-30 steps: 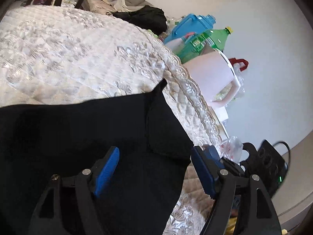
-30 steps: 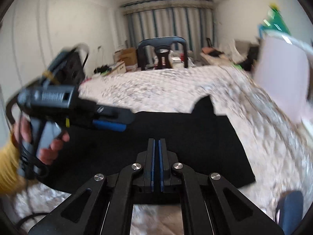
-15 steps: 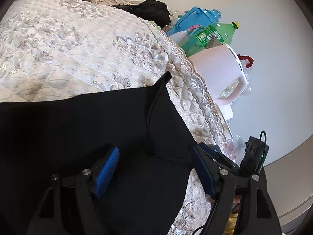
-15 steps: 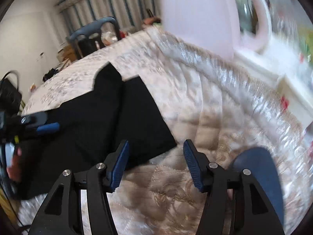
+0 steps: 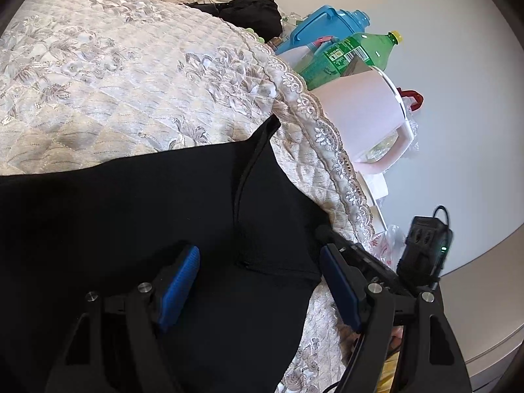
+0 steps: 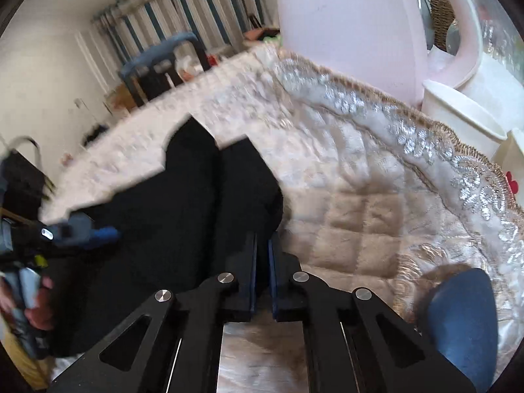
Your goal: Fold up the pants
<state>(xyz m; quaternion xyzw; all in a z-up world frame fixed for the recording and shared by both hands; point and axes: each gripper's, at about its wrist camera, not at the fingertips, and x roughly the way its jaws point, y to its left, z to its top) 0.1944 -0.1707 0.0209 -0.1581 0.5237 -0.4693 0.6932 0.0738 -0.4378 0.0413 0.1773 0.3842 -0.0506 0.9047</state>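
On the quilted bed (image 5: 137, 98), the right gripper (image 6: 262, 255), its jaws just closed, pinches the near right corner of the black pants (image 5: 147, 213) while the left gripper (image 5: 258, 281) hovers spread, apparently starting a fold that next calls for lifting.

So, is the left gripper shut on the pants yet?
No, the left gripper hangs open over the black pants, its blue pads wide apart.

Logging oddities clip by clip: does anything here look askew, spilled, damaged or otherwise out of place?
Nothing spilled or damaged. One oddity: the black pants lie flat on the quilt except for one corner poking out past the straight far edge. The right claw is shut on the pants' near corner; the left claw is open over them.
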